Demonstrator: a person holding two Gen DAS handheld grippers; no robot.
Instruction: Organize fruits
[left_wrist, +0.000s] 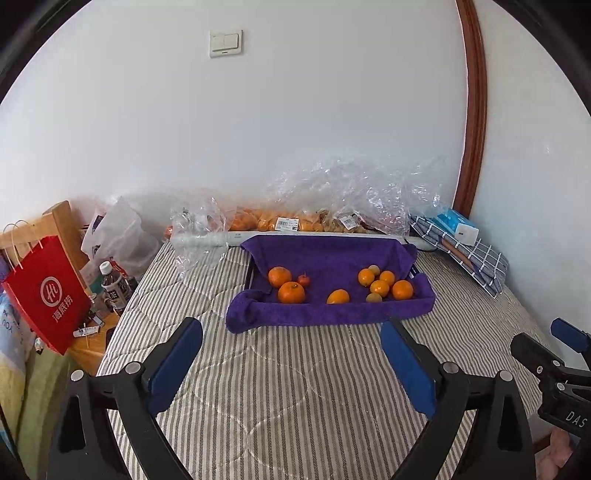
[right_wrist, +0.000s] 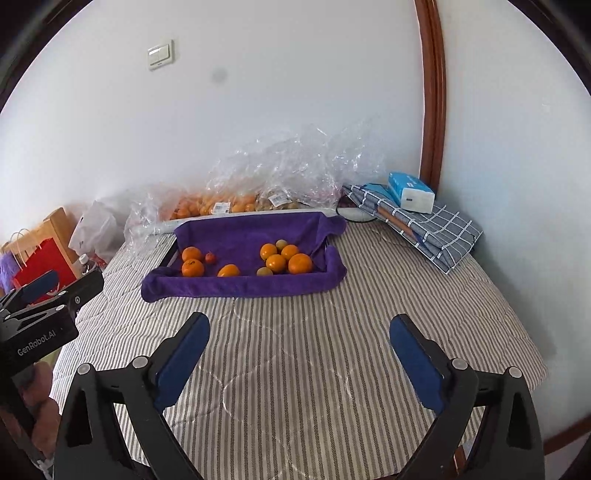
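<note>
A tray lined with a purple towel (left_wrist: 332, 314) (right_wrist: 240, 286) sits on the striped bed. On its left lie two oranges (left_wrist: 291, 292) (right_wrist: 192, 267) and a small red fruit (left_wrist: 304, 280) (right_wrist: 209, 257). A lone orange (left_wrist: 338, 296) (right_wrist: 228, 270) lies in the middle. On its right is a cluster of several oranges (left_wrist: 380, 286) (right_wrist: 277, 262) with small greenish fruits (left_wrist: 373, 297) (right_wrist: 264, 271). My left gripper (left_wrist: 291, 332) is open and empty, short of the tray. My right gripper (right_wrist: 299, 328) is open and empty, also short of the tray.
Clear plastic bags of oranges (left_wrist: 280, 221) (right_wrist: 221, 203) lie along the wall behind the tray. A checked cloth with a tissue pack (left_wrist: 458, 225) (right_wrist: 410, 192) lies at the back right. A red paper bag (left_wrist: 48, 295) and bottles (left_wrist: 114, 284) stand left of the bed.
</note>
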